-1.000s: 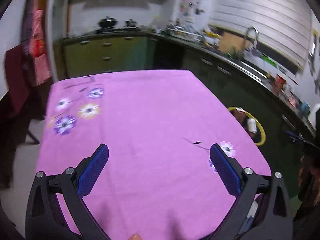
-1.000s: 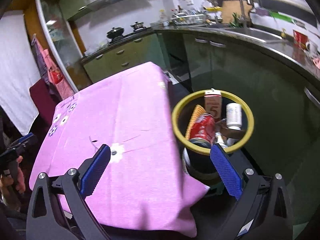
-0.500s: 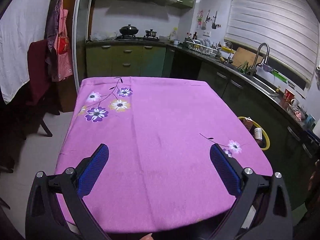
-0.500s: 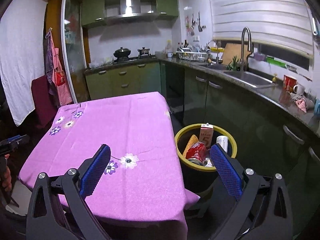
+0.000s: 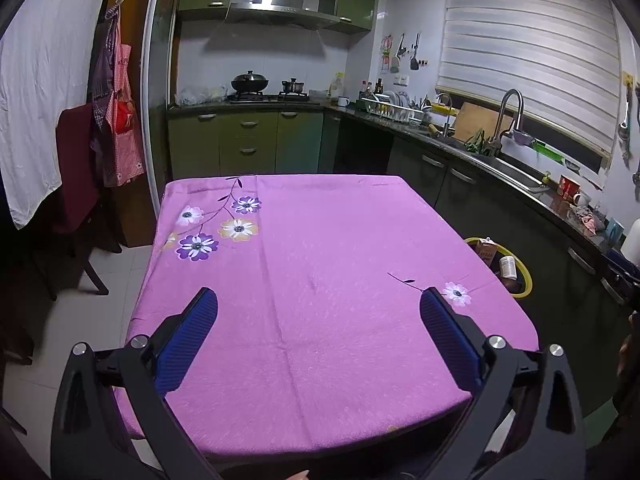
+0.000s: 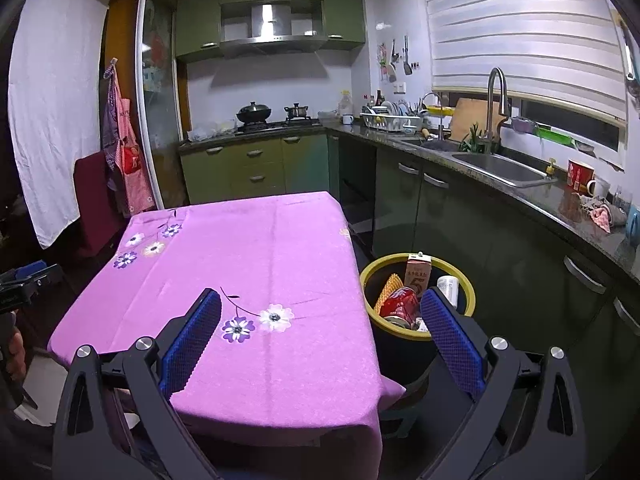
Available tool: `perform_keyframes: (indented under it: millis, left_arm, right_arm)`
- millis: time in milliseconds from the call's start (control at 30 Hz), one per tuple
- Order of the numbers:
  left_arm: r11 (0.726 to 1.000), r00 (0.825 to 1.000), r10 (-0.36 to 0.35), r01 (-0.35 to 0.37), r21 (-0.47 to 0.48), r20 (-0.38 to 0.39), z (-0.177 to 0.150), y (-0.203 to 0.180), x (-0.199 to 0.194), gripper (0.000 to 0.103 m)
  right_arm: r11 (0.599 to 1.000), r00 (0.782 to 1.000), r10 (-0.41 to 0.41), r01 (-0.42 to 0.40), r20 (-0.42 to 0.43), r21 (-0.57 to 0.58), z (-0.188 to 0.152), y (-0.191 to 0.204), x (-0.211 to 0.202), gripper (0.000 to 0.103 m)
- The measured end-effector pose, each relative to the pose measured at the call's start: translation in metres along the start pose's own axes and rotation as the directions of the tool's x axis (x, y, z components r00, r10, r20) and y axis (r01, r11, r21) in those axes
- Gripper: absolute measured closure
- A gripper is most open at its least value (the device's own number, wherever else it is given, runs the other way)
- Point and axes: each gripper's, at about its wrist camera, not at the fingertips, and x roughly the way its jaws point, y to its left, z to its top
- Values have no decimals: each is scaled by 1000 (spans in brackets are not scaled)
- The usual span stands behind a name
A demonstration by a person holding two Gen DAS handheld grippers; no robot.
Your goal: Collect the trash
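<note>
A black trash bin with a yellow rim point(image 6: 368, 280) stands on the floor right of the table; it also shows in the left wrist view point(image 5: 527, 280). In it lie a red can point(image 6: 400, 302), a carton point(image 6: 418, 274), a white bottle point(image 6: 448, 284) and an orange wrapper point(image 6: 390, 286). My left gripper point(image 5: 318, 304) is open and empty, held back above the near edge of the table. My right gripper point(image 6: 320, 308) is open and empty, held above the table's near right corner, left of the bin.
The table point(image 5: 320, 240) wears a pink cloth with flower prints point(image 5: 218, 226). Green kitchen cabinets and a counter with a sink point(image 6: 496, 166) run along the back and right. A dark chair point(image 5: 76, 184) stands left of the table.
Both grippers have pulled back and risen away from the table and bin. Both stay open and empty.
</note>
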Motion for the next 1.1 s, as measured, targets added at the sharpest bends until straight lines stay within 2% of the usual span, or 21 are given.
perform_keyframes:
  millis: [1100]
  left_arm:
    - [1000, 1000, -13, 13, 24, -14, 5, -7, 4, 7]
  right_arm:
    - [1000, 1000, 0, 0, -31, 17, -3, -11, 12, 5]
